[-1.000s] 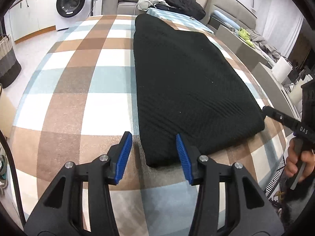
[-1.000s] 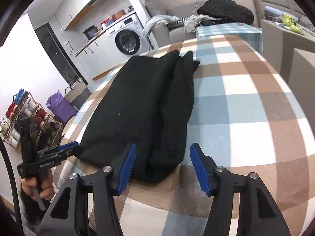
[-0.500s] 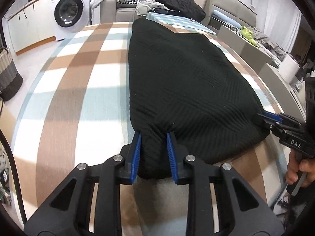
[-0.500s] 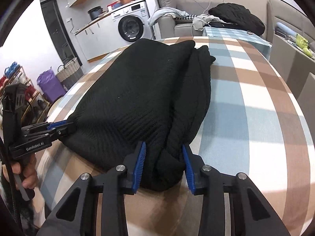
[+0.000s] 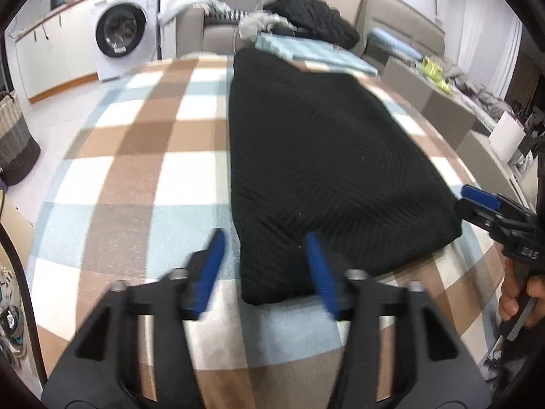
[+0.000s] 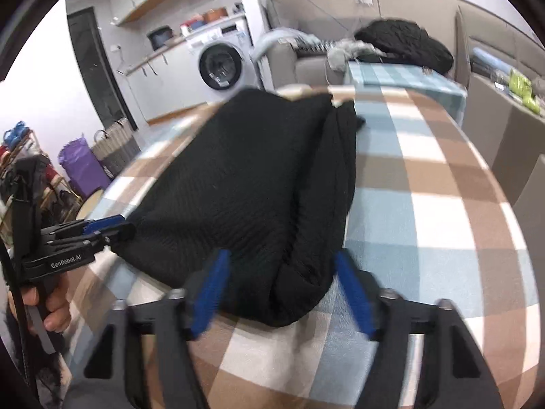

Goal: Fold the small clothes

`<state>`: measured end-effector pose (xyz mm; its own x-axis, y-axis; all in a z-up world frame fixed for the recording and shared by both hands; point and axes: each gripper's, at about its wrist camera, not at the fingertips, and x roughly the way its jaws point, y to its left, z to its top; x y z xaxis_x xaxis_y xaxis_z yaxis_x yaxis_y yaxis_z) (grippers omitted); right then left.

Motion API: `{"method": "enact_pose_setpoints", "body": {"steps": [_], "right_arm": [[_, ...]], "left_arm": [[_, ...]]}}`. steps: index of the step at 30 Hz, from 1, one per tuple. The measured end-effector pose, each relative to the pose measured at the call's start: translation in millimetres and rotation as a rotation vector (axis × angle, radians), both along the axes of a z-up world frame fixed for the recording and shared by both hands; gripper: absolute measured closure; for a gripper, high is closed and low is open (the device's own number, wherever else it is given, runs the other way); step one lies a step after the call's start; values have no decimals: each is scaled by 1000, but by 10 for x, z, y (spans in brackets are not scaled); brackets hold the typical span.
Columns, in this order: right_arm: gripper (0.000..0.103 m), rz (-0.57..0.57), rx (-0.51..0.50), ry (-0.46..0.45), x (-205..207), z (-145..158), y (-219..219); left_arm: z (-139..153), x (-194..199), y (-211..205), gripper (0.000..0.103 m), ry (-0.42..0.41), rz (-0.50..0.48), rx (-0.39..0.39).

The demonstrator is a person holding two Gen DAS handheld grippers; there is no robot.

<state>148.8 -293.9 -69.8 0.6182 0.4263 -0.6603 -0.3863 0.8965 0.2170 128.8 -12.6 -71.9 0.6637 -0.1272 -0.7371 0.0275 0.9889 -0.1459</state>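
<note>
A black knitted garment (image 5: pixel 323 156) lies folded lengthwise on the checked table cloth (image 5: pixel 136 170); it also shows in the right wrist view (image 6: pixel 259 187). My left gripper (image 5: pixel 265 269) is open, its blue pads either side of the garment's near left corner, not closed on it. My right gripper (image 6: pixel 282 289) is open around the near right corner, where folded layers bunch up. Each gripper shows in the other's view: the right one (image 5: pixel 477 201) at the garment's right edge, the left one (image 6: pixel 102 225) at its left edge.
A washing machine (image 5: pixel 122 34) stands at the back left. A sofa with piled clothes (image 5: pixel 306 24) lies beyond the table's far end. A woven basket (image 5: pixel 13 146) sits on the floor at left. Grey boxes (image 5: pixel 442 109) stand along the right side.
Both grippers were shut on the garment's near corners half a second ago. They have now opened and let go, and pulled back slightly. The garment lies flat.
</note>
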Motion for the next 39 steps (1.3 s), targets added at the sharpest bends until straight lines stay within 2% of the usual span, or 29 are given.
{"method": "enact_pose_setpoints", "body": {"steps": [2, 4, 7, 11, 15, 21, 39], "right_arm": [[6, -3, 12, -47, -76, 83, -34], [0, -2, 32, -86, -135, 158, -75], [0, -11, 52, -132, -189, 231, -125], [0, -7, 64, -198, -257, 263, -138], [0, 4, 72, -246, -314, 270, -122], [0, 7, 89, -270, -373, 222, -127], [0, -29, 102, -321, -445, 178, -190]], "left_arm": [[85, -87, 14, 23, -56, 5, 3], [166, -168, 18, 16, -114, 16, 14], [263, -273, 2, 3, -174, 38, 43], [343, -409, 7, 1, -263, 41, 44], [388, -483, 31, 1, -299, 74, 43], [390, -553, 52, 1, -345, 93, 53], [251, -603, -21, 1, -358, 75, 60]]}}
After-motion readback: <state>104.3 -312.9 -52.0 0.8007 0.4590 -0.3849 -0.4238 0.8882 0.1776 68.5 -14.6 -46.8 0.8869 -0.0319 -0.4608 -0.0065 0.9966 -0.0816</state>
